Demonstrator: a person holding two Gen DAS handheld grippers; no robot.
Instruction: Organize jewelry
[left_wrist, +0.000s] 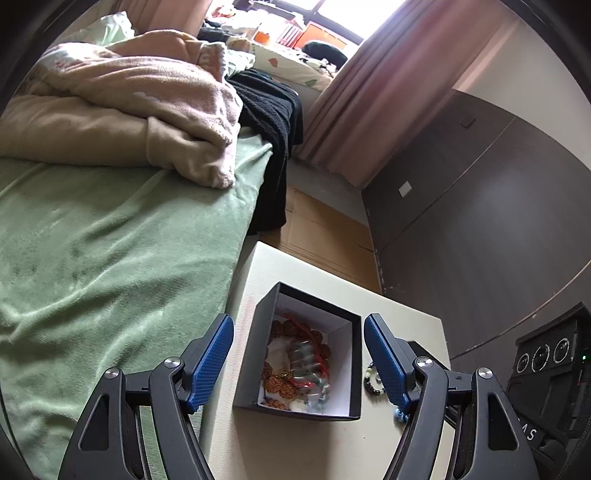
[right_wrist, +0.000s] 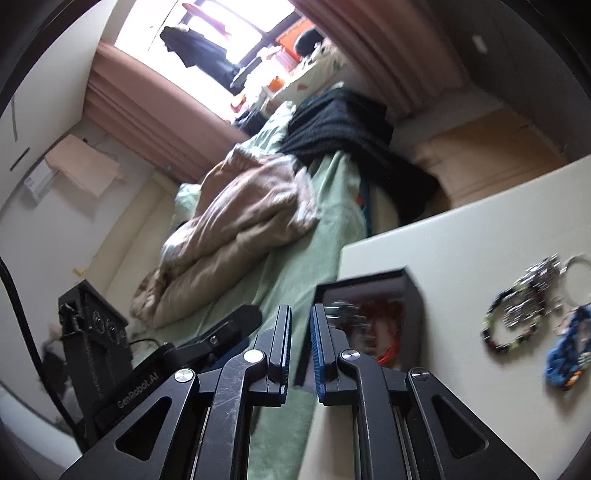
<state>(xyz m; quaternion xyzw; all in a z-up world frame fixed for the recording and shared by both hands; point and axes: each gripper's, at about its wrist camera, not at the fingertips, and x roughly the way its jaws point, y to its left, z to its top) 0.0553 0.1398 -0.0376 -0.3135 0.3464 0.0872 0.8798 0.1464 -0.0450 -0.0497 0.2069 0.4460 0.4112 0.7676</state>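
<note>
The left gripper (left_wrist: 298, 354) stands with its jaws spread wide and nothing between the pads, hanging above a small black box (left_wrist: 255, 354) that sits on a cream tabletop (left_wrist: 399, 317); its two blue fingers (left_wrist: 212, 363) flank the box at roughly nine and three o'clock without touching it. The box is open at the top, white-lined inside, and holds a tangle of jewelry (left_wrist: 295, 369): brown carved beads, red cord and pale translucent beads heaped together. Just outside the box, at its three o'clock side, a dark beaded bracelet (left_wrist: 371, 380) lies on the tabletop, partly hidden behind the right-hand finger. A green bedspread (left_wrist: 110, 258) runs along the table at nine o'clock, with a rumpled beige blanket (left_wrist: 147, 110) and a black knit garment (left_wrist: 273, 122) farther off toward twelve. In the right wrist view the right gripper (right_wrist: 301, 314) has its jaws nearly together with only a thin slit between the blue pads, and nothing is seen caught in that slit. The same black box (right_wrist: 413, 295) lies just beyond its tips, toward one o'clock, its contents blurred. On the tabletop (right_wrist: 461, 236), well apart from the box at three o'clock, lie a dark-and-green beaded bracelet (right_wrist: 511, 325), a silvery piece (right_wrist: 546, 269) beside it and a blue knotted piece (right_wrist: 569, 354), all smeared by blur.
</note>
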